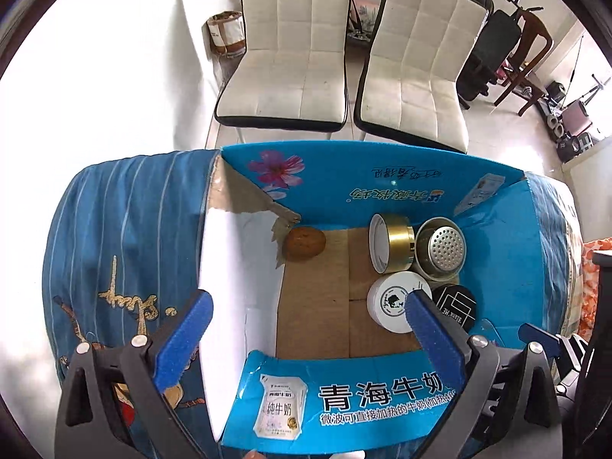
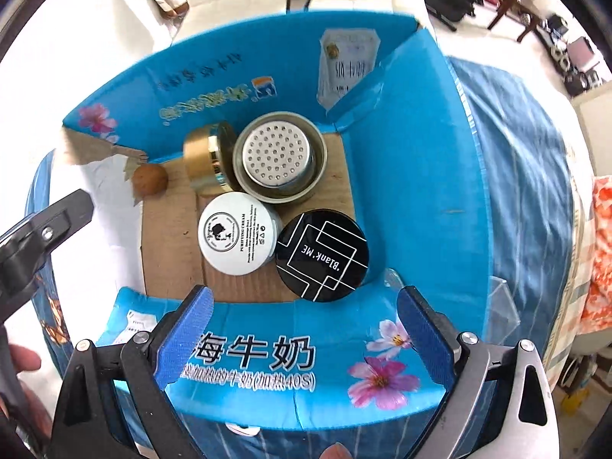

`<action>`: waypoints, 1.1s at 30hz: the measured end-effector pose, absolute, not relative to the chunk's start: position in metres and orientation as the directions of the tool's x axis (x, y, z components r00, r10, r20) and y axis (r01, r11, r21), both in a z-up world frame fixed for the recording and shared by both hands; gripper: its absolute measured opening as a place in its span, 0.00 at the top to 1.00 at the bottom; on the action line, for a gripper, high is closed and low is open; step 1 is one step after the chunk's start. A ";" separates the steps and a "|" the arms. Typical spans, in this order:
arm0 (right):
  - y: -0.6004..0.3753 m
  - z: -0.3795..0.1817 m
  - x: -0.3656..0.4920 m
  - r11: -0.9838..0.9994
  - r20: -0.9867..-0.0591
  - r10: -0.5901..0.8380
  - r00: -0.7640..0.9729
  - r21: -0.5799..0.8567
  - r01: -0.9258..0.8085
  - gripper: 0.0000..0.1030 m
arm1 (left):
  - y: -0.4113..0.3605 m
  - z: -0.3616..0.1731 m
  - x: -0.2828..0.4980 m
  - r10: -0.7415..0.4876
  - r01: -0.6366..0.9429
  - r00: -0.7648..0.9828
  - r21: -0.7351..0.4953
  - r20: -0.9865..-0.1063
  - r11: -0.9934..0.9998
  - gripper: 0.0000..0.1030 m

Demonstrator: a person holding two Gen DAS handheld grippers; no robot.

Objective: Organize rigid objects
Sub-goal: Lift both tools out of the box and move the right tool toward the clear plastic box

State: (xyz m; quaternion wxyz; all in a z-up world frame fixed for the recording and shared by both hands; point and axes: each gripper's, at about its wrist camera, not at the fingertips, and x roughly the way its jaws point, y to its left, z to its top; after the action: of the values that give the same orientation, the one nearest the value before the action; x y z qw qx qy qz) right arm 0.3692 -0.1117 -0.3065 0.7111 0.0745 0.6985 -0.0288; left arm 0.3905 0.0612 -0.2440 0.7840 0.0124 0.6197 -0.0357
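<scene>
Five items: lie in the blue milk carton [image 2: 420, 176], gathered on its cardboard floor.
Cluster: white jar [image 2: 239, 238], black compact [image 2: 323, 256], perforated steel cup [image 2: 279, 160] and gold tin [image 2: 208, 160] touch along the right wall, probably packed to save room.
Brown ball [image 2: 150, 179]: apart, far-left corner.
Left gripper [image 1: 306, 329]: fingers spread, empty, above the carton.
Right gripper [image 2: 306, 329]: fingers spread, empty, at the near flap.

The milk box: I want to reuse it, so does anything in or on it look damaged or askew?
Yes. The blue box has a torn left flap showing raw brown cardboard. Inside, the gold jar lies on its side, while the white jar sits upright.
</scene>
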 end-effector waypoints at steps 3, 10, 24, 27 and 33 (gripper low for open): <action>-0.105 -0.292 0.361 0.992 -0.996 0.053 0.066 0.061 0.115 0.04 | 0.063 -0.224 0.375 -0.031 0.073 0.272 -0.011 -0.962 0.997 0.00; -0.106 -0.253 0.331 0.996 -0.989 0.043 0.140 0.053 0.071 0.04 | 0.069 -0.187 0.341 -0.029 0.045 0.358 -0.014 -0.933 0.999 0.00; -0.111 -0.185 0.271 0.996 -0.967 0.069 0.245 0.082 0.043 0.04 | 0.067 -0.149 0.288 -0.058 0.026 0.410 -0.051 -0.910 0.998 0.00; -0.112 -0.176 0.263 0.996 -0.964 0.066 0.256 0.079 0.043 0.04 | 0.066 -0.142 0.277 -0.043 0.019 0.429 -0.039 -0.902 0.999 0.00; -0.148 -0.173 0.237 0.984 -0.952 0.090 0.291 0.130 0.120 0.04 | 0.055 -0.158 0.257 -0.074 -0.016 0.400 -0.087 -0.913 0.996 0.00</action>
State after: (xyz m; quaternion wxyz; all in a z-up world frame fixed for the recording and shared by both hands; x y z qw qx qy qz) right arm 0.2374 -0.1476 -0.1729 0.7987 0.0883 0.5952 -0.0096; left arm 0.2568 0.0555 -0.1582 0.8358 -0.0409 0.5473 -0.0172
